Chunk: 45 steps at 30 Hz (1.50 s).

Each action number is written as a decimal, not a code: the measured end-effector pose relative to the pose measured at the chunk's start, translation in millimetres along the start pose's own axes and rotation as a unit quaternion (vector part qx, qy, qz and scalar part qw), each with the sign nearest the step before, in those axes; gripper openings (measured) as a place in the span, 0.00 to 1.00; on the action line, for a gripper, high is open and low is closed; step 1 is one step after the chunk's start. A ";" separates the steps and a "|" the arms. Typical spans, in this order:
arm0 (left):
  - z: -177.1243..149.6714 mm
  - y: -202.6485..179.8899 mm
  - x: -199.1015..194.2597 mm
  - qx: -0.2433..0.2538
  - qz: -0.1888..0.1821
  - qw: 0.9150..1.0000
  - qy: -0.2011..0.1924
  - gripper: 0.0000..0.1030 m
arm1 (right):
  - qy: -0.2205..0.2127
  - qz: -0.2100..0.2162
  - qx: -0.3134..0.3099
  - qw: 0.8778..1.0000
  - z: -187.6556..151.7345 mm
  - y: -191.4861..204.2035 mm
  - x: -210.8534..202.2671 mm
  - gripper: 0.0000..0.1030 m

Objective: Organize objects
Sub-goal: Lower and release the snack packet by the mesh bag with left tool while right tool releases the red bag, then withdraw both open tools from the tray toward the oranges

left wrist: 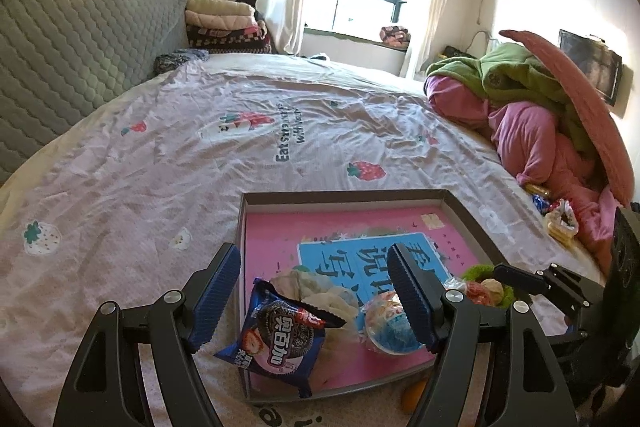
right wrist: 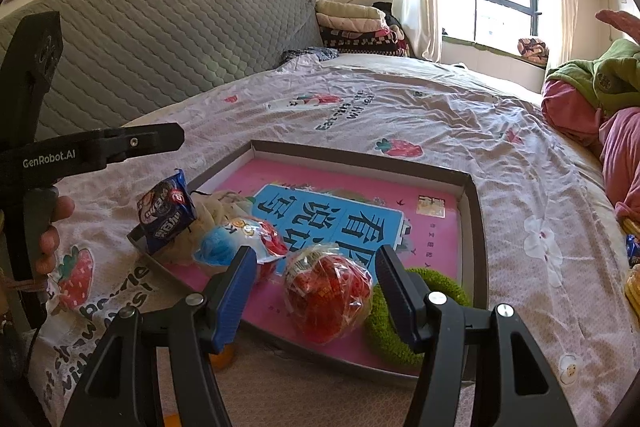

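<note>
Sunlit and rumpled, the bed (left wrist: 168,147) carries a shallow tray (right wrist: 476,227) with a pink printed floor, and most of the snacks already lie at its near end. An Oreo packet (left wrist: 276,339) leans over the tray's near left rim, half in and half out; beside it sit a blue-lidded cup (left wrist: 386,323), a red wrapped snack (right wrist: 328,291) and a green ring (right wrist: 404,343) in the near right corner.

Both tools are empty. On the left gripper (left wrist: 316,291) the fingers stand wide apart above the packet and cup; the right gripper (right wrist: 316,283) is likewise spread, framing the red snack without touching it.

More wrapped sweets (left wrist: 560,219) wait near the pink bedding (outside the tray), so the sorting looks unfinished. A sensible next move would be to settle the leaning packet: close on its flat faces, not the crinkled seal, lift it clear of the rim, and lay it flat on bare pink floor.
</note>
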<state>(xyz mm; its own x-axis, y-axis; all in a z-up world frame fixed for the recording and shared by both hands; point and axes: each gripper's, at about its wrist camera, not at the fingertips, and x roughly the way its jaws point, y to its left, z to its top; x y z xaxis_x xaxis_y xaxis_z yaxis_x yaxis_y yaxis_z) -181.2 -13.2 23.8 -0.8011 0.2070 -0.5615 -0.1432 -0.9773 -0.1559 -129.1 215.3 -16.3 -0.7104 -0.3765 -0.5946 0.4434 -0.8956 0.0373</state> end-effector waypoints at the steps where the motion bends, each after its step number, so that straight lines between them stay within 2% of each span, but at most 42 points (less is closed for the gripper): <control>1: 0.0 -0.2 -1.2 0.000 0.000 1.000 -0.001 0.75 | -0.001 0.001 0.000 1.000 0.5 0.7 -1.6 0.60; 9: -1.3 -4.3 -14.1 0.007 0.008 1.000 0.001 0.75 | -0.010 0.016 0.004 1.000 1.8 10.1 -19.5 0.60; 24: -17.5 -15.1 -50.8 0.027 0.009 1.000 -0.009 0.75 | -0.029 0.005 0.013 0.999 -5.4 25.5 -57.1 0.62; 35: -48.5 -28.7 -49.7 0.043 -0.002 0.999 0.020 0.75 | -0.013 0.002 0.039 0.999 -33.3 28.1 -77.9 0.62; 45: -81.5 -45.7 -32.6 0.063 -0.012 0.996 0.060 0.75 | 0.021 0.017 0.030 0.999 -58.6 46.0 -84.8 0.62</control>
<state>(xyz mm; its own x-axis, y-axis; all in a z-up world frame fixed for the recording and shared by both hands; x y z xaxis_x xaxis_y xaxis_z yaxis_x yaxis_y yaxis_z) -101.2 28.3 -17.0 -0.7229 0.2270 -0.6526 -0.2390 -0.9683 -0.0721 -16.4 219.9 -11.2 -0.6712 -0.3986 -0.6250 0.4326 -0.8953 0.1065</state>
